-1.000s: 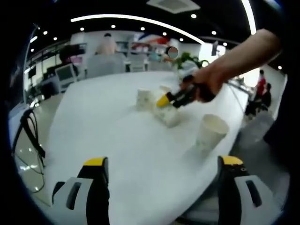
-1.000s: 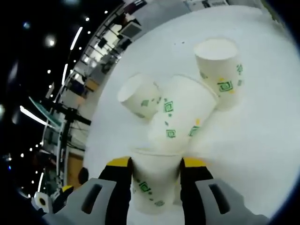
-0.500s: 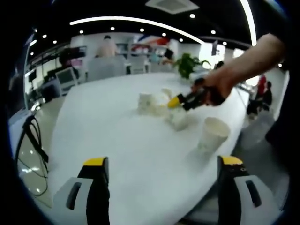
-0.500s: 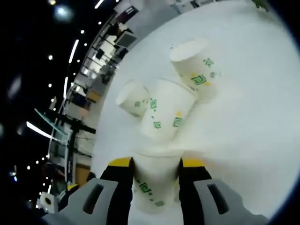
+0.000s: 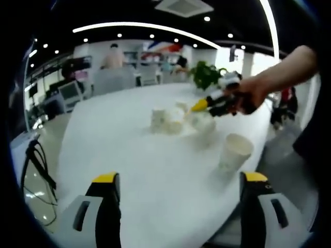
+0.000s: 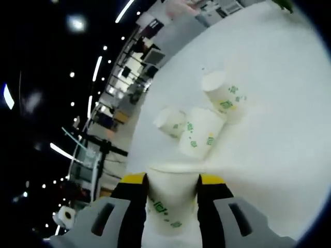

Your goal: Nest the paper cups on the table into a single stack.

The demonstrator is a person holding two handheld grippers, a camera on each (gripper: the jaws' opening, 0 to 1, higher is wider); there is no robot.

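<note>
White paper cups with green square prints stand on a white table (image 5: 129,155). In the right gripper view my right gripper (image 6: 173,180) is shut on one cup (image 6: 169,204), held above three others: an upright cup (image 6: 222,93), a tilted cup (image 6: 201,138) and a third (image 6: 170,122) leaning beside it. In the left gripper view the right gripper (image 5: 207,107), in a person's hand, hovers over that cluster (image 5: 166,120) with the held cup (image 5: 205,124) below it. A lone upright cup (image 5: 234,152) stands near the table's right edge. My left gripper (image 5: 180,178) is open, low over the near table.
A green plant (image 5: 206,75) stands at the table's far end. Chairs, monitors and people fill the room behind. Cables (image 5: 36,160) hang at the left, off the table. The table edge (image 5: 248,170) runs close past the lone cup.
My right gripper has risen and drawn back with its cup, so the three cups on the table look smaller and farther. The left gripper has stayed open in place.
</note>
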